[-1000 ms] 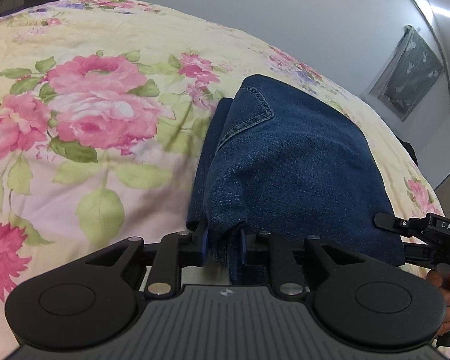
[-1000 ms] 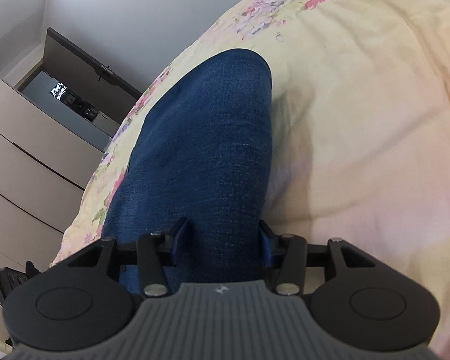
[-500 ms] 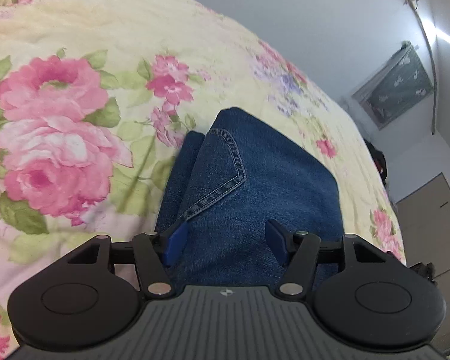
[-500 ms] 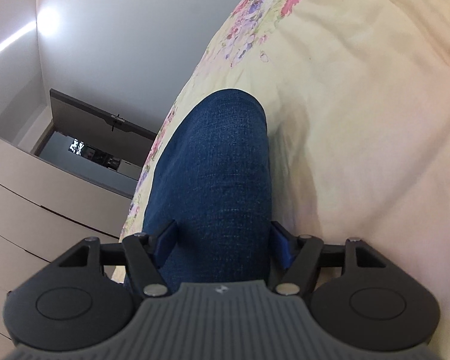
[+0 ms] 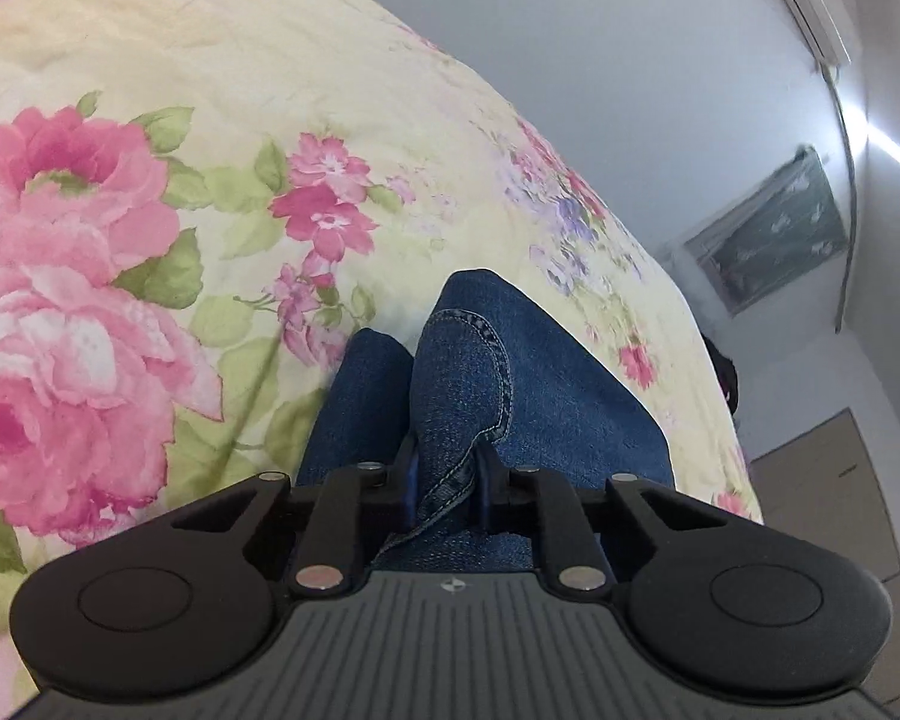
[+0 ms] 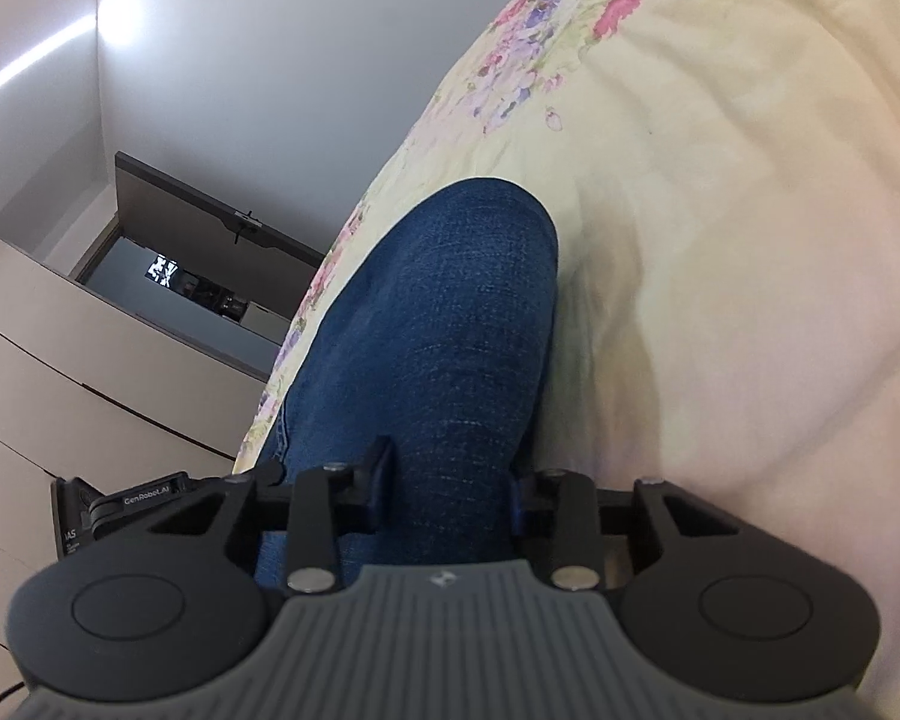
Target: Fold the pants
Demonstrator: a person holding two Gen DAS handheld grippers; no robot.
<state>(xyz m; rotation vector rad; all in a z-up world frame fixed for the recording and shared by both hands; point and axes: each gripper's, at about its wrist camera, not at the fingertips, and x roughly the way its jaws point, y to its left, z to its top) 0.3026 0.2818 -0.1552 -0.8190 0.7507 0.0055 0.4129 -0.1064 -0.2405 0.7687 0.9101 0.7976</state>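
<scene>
Pants (image 5: 546, 420): dark blue jeans, folded into a compact bundle, lying on the bed (image 5: 168, 138); a stitched pocket corner faces the left wrist camera.
Left gripper (image 5: 446, 480): fingers drawn close together, pinching a raised ridge of denim with a stitched seam at the near edge of the bundle.
Right gripper (image 6: 450, 480): fingers apart, one on each side of the folded pants (image 6: 444, 324); whether they press the cloth I cannot tell.
Bed: covered by a cream spread (image 6: 720, 240) with big pink roses and green leaves; it is plain and pale on the side the right wrist camera sees.
Other gripper: part of the left one (image 6: 120, 510) shows at the left edge of the right wrist view, just beside the pants.
Room: grey wall (image 5: 600, 60), pale drawers (image 6: 60, 372).
</scene>
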